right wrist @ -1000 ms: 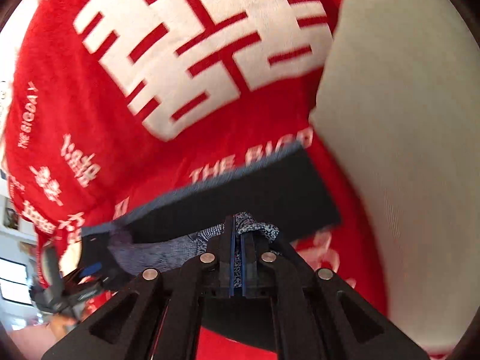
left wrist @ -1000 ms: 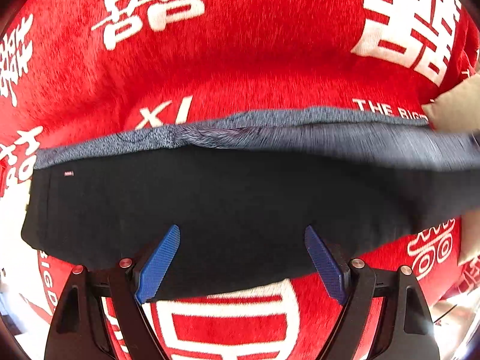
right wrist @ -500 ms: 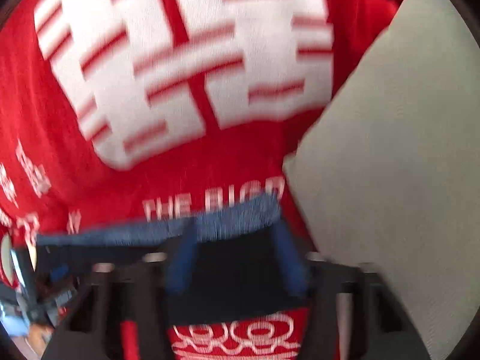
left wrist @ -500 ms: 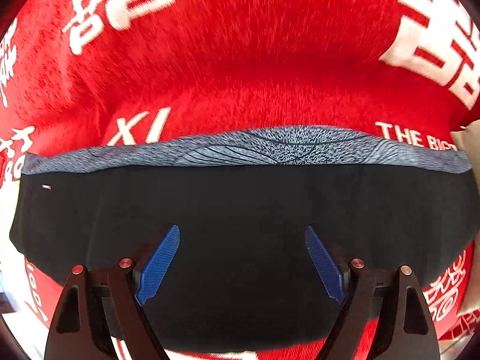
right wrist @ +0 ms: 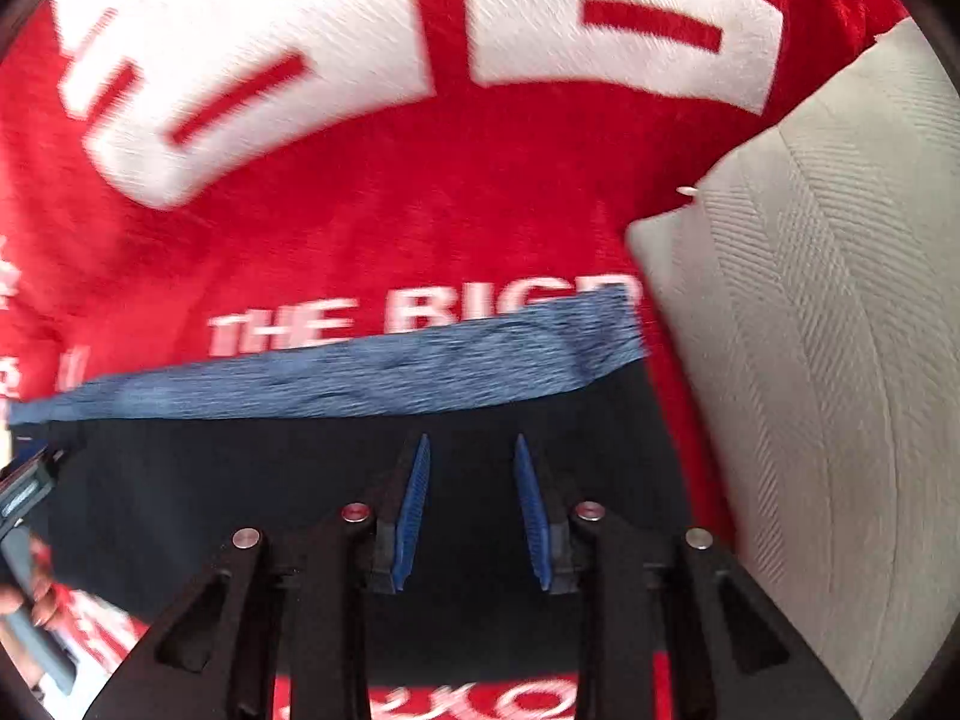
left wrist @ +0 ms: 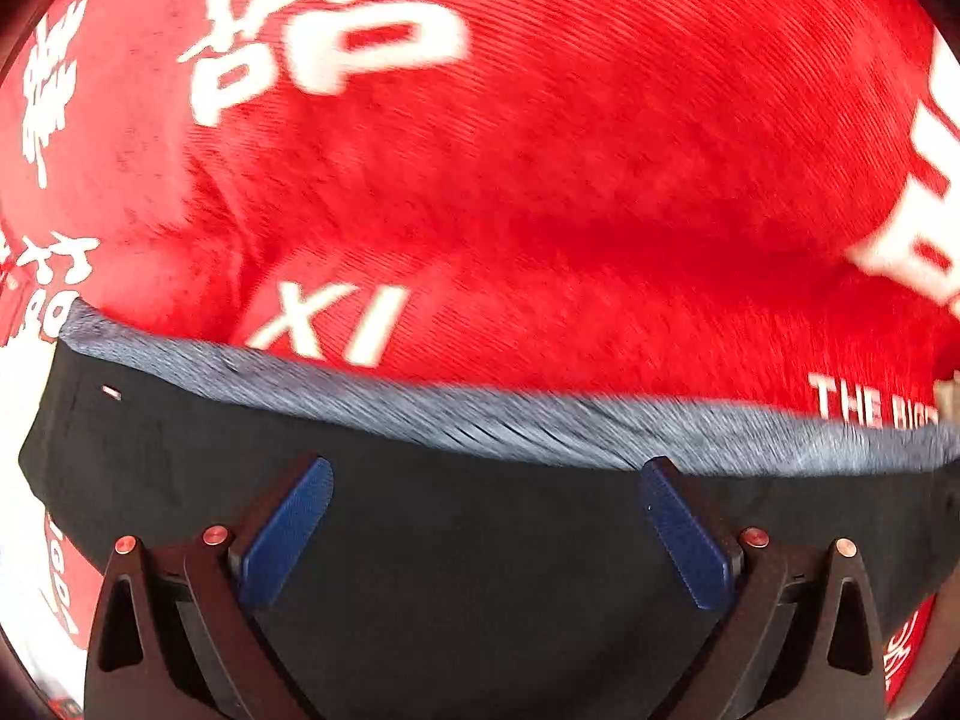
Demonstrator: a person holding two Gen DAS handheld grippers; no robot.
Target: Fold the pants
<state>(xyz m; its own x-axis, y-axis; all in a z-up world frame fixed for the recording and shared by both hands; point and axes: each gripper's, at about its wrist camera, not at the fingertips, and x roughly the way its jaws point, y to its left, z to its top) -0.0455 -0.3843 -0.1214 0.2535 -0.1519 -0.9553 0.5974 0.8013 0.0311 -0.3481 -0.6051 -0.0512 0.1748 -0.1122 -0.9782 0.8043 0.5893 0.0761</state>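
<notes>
Black pants [left wrist: 480, 570] with a grey-blue heathered band [left wrist: 420, 408] along their far edge lie flat on a red blanket [left wrist: 540, 180]. My left gripper [left wrist: 487, 468] hovers close over the black cloth, pointing steeply down; its jaws are opening wide and nothing is between them. In the right wrist view the same pants [right wrist: 240, 480] and band [right wrist: 360, 378] end near a beige cushion. My right gripper [right wrist: 471, 441] sits over that end, its jaws a small way apart and closing, with only flat cloth below and none pinched.
The blanket [right wrist: 360, 240] carries large white characters and lettering. A beige ribbed cushion [right wrist: 810, 360] lies right beside the pants' right end. At the left edge of the right wrist view I see the other gripper [right wrist: 24, 480] and a hand [right wrist: 36, 600].
My right gripper let go of the bunched cloth it pinched and stands partly open. The lifted pants edge has dropped flat. Both grippers came down closer, and the left jaws spread wider.
</notes>
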